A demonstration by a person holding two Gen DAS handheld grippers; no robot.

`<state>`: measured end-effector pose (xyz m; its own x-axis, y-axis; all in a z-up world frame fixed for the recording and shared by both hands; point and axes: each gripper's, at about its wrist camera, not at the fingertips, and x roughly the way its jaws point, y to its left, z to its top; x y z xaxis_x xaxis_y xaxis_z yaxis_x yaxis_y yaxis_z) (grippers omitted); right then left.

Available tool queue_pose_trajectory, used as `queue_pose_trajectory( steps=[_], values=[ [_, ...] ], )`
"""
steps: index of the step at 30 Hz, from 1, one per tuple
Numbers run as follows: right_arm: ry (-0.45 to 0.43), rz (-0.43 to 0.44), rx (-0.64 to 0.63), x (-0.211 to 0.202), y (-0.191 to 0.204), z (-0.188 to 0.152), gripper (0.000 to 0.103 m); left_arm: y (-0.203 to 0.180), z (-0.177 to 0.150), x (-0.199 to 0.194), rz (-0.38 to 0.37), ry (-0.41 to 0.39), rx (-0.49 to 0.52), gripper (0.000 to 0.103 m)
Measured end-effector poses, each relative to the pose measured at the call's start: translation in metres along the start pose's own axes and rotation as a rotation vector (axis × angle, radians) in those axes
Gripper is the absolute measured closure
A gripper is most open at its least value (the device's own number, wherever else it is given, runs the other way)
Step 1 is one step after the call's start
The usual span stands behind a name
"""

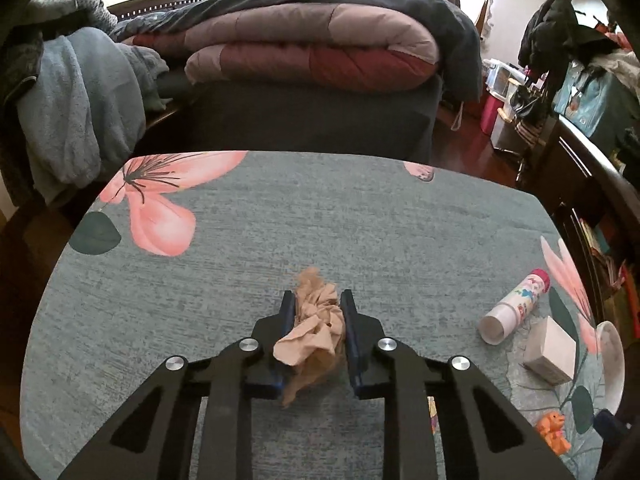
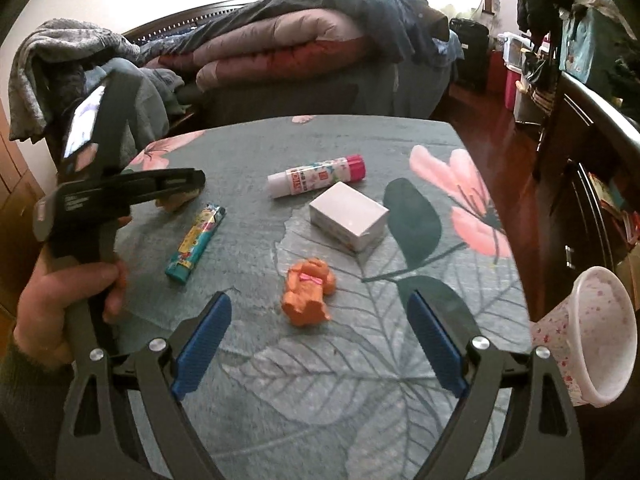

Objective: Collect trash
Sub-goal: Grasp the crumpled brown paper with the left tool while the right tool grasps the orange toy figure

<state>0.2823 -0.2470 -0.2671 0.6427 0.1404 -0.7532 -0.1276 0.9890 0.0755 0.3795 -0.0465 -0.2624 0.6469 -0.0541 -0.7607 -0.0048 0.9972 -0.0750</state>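
Note:
My left gripper point(image 1: 317, 300) is shut on a crumpled tan wad point(image 1: 310, 332), its blue pads pressing both sides just above the floral tablecloth point(image 1: 280, 220). In the right wrist view that gripper point(image 2: 188, 184) is at the left, held by a hand point(image 2: 60, 308), with a bit of the wad point(image 2: 176, 202) showing under it. My right gripper point(image 2: 320, 298) stands open low over the table. An orange toy figure point(image 2: 308, 296) lies between its fingertips, and the pads do not touch it. A teal printed wrapper point(image 2: 196, 242) lies to the left.
A glue stick point(image 2: 316, 178) and a small white box point(image 2: 348, 216) lie beyond the toy. A white, pink-flecked cup-shaped container point(image 2: 588, 336) sits at the table's right edge, mouth towards me. A bed with folded quilts point(image 1: 312, 52) stands behind, dark furniture on the right.

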Motion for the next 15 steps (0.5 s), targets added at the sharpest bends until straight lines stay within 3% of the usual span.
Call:
queue_pose_trajectory(
  steps=[3, 6, 9, 15],
  values=[
    [0.031, -0.006, 0.008, 0.014, 0.001, 0.004, 0.037, 0.003, 0.000, -0.011, 0.009, -0.026, 0.007, 0.082],
    [0.052, -0.014, 0.012, 0.023, 0.001, 0.005, 0.058, 0.007, 0.002, -0.023, 0.006, -0.049, 0.010, 0.081],
    [0.056, -0.033, -0.004, 0.027, 0.004, 0.004, 0.073, 0.011, 0.004, -0.037, -0.002, -0.070, 0.004, 0.081],
    [0.051, -0.016, -0.014, 0.022, 0.004, 0.000, 0.073, 0.013, 0.005, -0.057, -0.012, -0.098, -0.002, 0.081]
  ],
)
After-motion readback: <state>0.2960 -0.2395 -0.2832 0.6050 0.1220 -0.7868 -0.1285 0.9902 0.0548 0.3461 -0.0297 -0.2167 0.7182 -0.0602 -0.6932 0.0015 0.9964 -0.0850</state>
